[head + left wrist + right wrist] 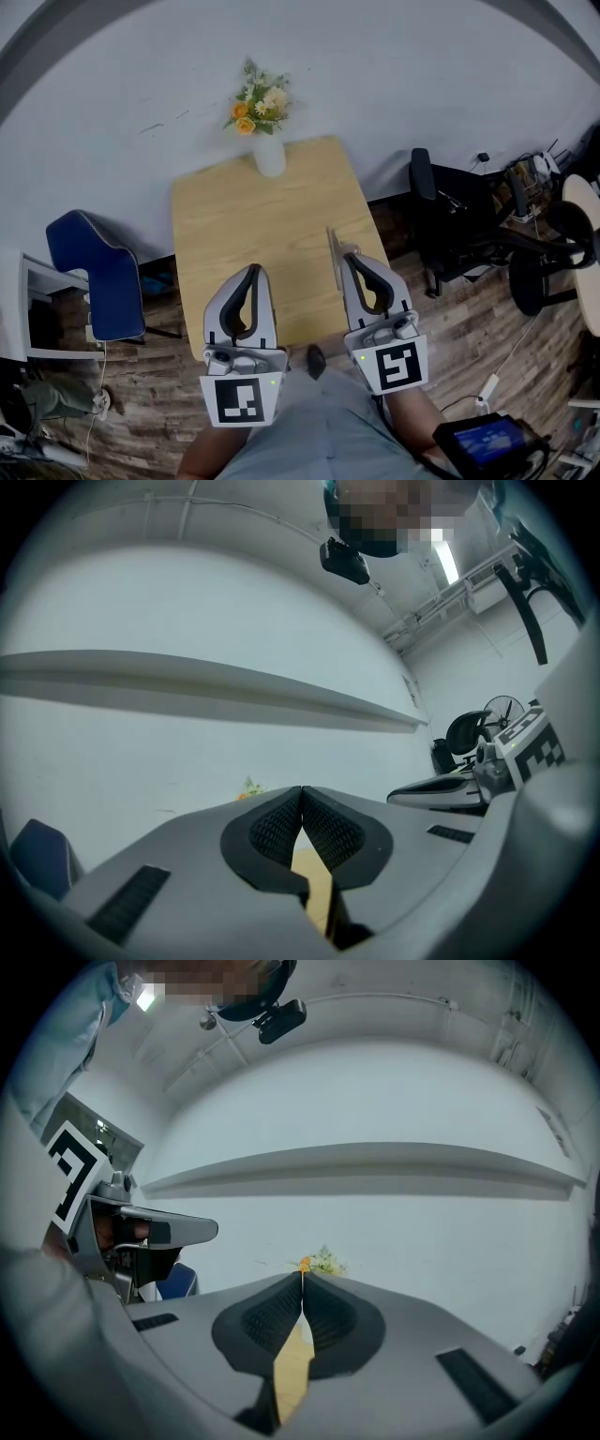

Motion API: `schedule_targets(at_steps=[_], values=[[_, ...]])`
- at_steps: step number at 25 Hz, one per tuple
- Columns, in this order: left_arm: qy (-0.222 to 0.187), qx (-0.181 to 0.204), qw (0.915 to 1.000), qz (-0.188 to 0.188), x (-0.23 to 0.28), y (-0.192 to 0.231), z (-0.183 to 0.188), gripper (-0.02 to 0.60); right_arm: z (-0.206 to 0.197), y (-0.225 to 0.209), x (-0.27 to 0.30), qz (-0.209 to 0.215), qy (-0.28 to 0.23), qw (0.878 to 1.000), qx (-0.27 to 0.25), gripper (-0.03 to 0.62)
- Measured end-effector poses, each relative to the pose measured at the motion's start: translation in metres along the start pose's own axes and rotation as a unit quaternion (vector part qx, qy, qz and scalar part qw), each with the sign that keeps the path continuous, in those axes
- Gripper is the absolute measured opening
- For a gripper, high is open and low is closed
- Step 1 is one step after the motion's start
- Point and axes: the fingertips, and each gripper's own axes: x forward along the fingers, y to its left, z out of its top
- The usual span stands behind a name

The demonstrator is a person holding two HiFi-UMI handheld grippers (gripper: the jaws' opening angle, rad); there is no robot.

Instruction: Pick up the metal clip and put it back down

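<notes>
Against one pale wall (375, 84) stands one light wooden table (244, 225), the biggest thing on the wood-plank floor (469, 347). To its left is one blue chair (98, 272). To its right are two black office chairs, one near the table's corner (450, 220) and one farther out (544, 253).

Over the table's near edge are the two grippers, side by side and apart, each with one marker cube at its back. The left gripper (251, 270) has its jaws brought together; in the left gripper view (302, 791) the ribbed pads meet at the tips, and only bare tabletop shows through the narrow slit below them. The right gripper (350, 256) is the same: in the right gripper view (302, 1275) its tips touch and nothing sits between the pads. Neither one has hold of anything.

At the far edge of the table is one white vase (269, 155) with one bunch of orange and cream flowers (258, 103).

One metal clip (333, 255), thin, long and grey, lies flat on the table's right side, just left of the right gripper's tip. Whether the two touch cannot be told.
</notes>
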Motion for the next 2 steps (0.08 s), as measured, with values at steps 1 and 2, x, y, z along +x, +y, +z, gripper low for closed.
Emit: schedule_targets(at_steps=[1,2], values=[[0.000,0.001,1.0000,0.000,-0.0010,-0.0001,0.0003,0.018,0.0003,0.0006,-0.0007,0.000,0.000,1.000,0.000,0.048],[0.000,0.001,1.0000,0.000,-0.0021,-0.0001,0.0005,0.018,0.0006,0.0013,-0.0013,0.000,0.000,1.000,0.000,0.048]])
